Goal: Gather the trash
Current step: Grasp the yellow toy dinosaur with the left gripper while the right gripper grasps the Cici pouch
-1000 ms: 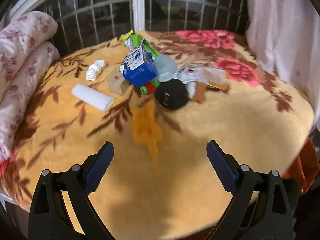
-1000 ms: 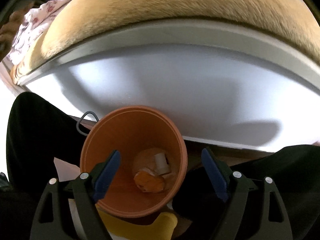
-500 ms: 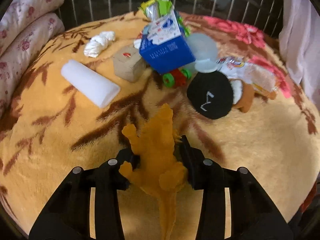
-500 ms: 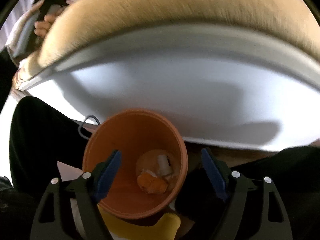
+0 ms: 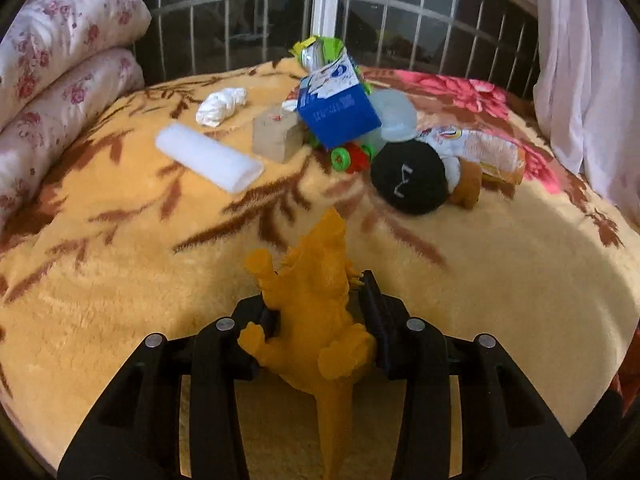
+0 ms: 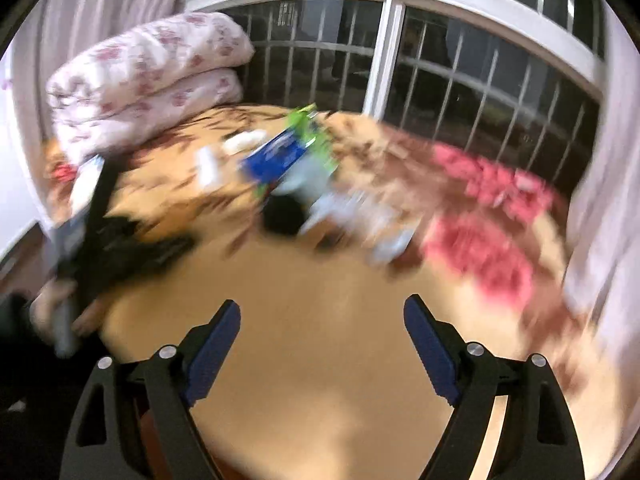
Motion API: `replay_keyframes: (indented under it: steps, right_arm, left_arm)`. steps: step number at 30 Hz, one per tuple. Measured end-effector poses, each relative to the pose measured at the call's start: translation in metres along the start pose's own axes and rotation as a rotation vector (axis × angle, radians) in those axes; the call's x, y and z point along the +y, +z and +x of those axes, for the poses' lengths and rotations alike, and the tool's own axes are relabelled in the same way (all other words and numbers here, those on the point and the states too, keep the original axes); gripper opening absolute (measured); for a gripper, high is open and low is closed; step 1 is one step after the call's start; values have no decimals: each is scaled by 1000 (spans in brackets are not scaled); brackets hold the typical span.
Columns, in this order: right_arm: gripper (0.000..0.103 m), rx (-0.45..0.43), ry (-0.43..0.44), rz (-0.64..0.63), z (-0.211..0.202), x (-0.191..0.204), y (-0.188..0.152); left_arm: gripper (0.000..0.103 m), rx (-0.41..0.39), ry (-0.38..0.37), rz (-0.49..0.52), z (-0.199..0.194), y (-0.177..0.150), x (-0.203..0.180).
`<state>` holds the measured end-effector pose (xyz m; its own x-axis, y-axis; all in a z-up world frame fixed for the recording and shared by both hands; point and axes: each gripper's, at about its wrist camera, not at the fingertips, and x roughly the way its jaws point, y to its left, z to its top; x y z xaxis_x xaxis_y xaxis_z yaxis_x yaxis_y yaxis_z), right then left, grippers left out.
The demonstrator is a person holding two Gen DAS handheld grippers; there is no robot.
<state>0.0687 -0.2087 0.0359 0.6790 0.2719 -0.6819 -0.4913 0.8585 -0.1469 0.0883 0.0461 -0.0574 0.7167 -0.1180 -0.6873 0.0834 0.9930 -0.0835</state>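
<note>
My left gripper (image 5: 316,300) is shut on an orange toy dinosaur (image 5: 316,304), held just above the yellow blanket (image 5: 120,260). Beyond it lies a heap of items: a blue carton (image 5: 338,116), a brown box (image 5: 276,136), a white foam roll (image 5: 208,156), a white wad (image 5: 220,106), a black round thing (image 5: 408,180), a toy car (image 5: 350,156) and wrappers (image 5: 480,148). My right gripper (image 6: 322,336) is open and empty above the bed; that view is blurred, with the blue carton (image 6: 276,156) in the distance.
Rolled floral quilts (image 5: 52,80) lie at the bed's left. A barred window (image 5: 360,20) stands behind the bed and a white curtain (image 5: 588,60) hangs at the right. In the right wrist view the other hand-held gripper (image 6: 88,232) shows at the left.
My left gripper closed on the orange dinosaur and has drawn back slightly with it. My right gripper swung up from over the orange bin to face the bed.
</note>
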Motion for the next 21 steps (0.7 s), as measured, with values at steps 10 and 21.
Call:
replay_keyframes:
  steps: [10,21]
  right_arm:
    - [79,384,-20,-242,189,-22,103]
    - [34,329,-105,-111,194,-26,86]
  left_arm:
    - [40,-44,-9,27,2,-4,-2]
    - [40,-70,-3,36,1,-7,-3]
